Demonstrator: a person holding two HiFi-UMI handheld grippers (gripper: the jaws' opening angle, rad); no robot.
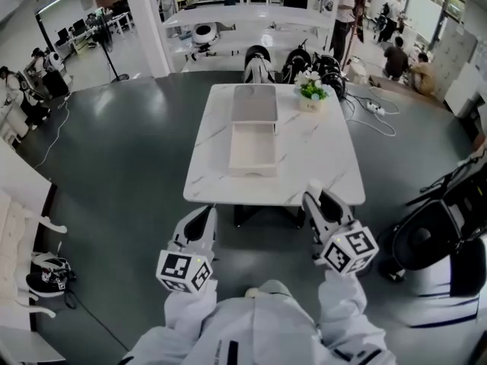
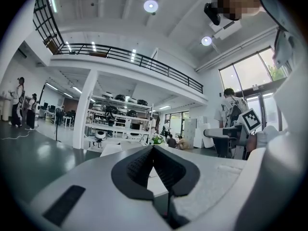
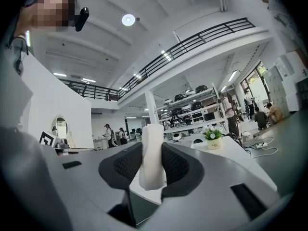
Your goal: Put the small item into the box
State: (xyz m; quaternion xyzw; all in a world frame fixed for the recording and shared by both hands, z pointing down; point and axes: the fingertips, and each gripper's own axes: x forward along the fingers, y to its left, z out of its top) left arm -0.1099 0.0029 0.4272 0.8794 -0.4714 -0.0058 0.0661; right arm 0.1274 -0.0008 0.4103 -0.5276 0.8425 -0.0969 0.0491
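Right tool clenched on small white soft roll | left tool pinched together | open white rectangular box on marble tabletop

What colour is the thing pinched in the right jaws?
White. The small item shows best in the right gripper view.

- Item: a small, white, soft-looking roll stands upright, clamped between the jaws of the right gripper, its top poking above them.
- Box: white, rectangular and open, with its hollow bare, it sits at mid-surface. What looks like its grey-lined lid lies flat against the far edge.
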